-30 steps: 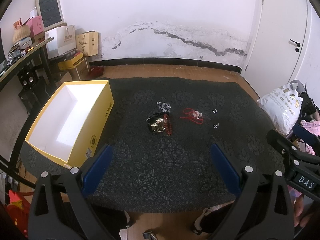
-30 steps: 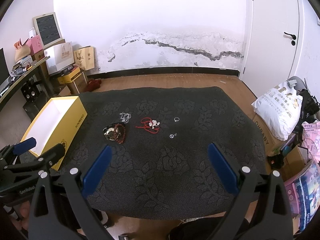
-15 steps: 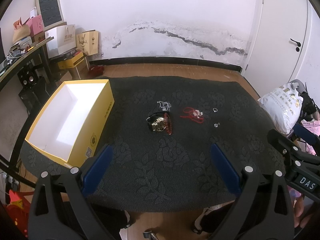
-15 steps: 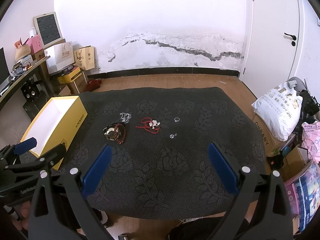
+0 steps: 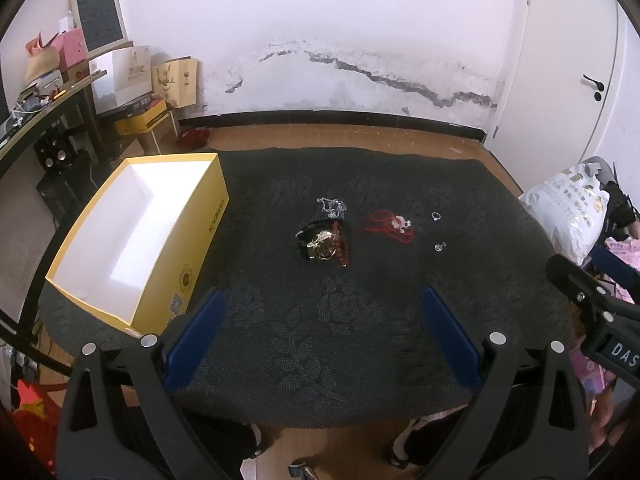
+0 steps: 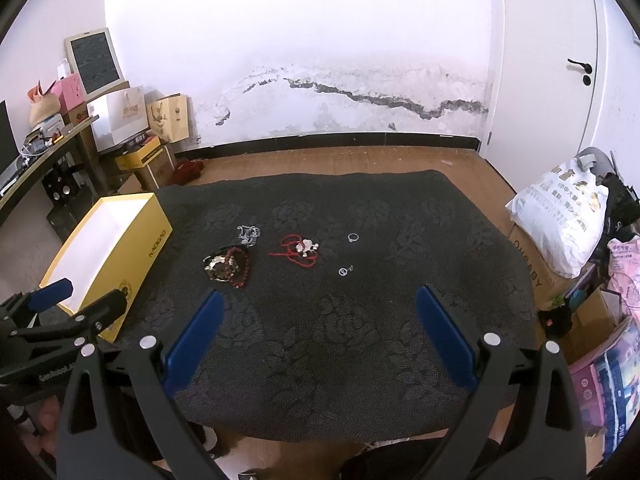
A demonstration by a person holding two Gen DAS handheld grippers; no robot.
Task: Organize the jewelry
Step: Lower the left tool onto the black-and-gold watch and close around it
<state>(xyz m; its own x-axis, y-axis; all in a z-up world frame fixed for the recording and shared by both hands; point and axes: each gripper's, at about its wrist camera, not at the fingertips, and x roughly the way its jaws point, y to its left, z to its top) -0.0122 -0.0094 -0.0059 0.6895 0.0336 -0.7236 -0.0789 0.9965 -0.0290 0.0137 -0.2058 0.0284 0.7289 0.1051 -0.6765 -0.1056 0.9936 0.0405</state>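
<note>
While the watch (image 5: 320,245), red bead bracelet (image 5: 341,245), silver chain (image 5: 331,207), red cord (image 5: 390,227) and two rings (image 5: 436,216) lie mid-cloth, nothing has moved — both grippers (image 5: 322,328) (image 6: 318,326) still hover wide open, and the yellow box (image 5: 132,236) is empty.

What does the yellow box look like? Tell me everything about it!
The yellow box is an open cardboard rectangle with no lid, yellow outside and plain white inside. Nothing can be seen in it. One long side carries small printed lettering and a round emblem. It sits upright on the dark flower-patterned cloth, at its left edge, well apart from the jewelry. No hand-held gripper touches it.
</note>
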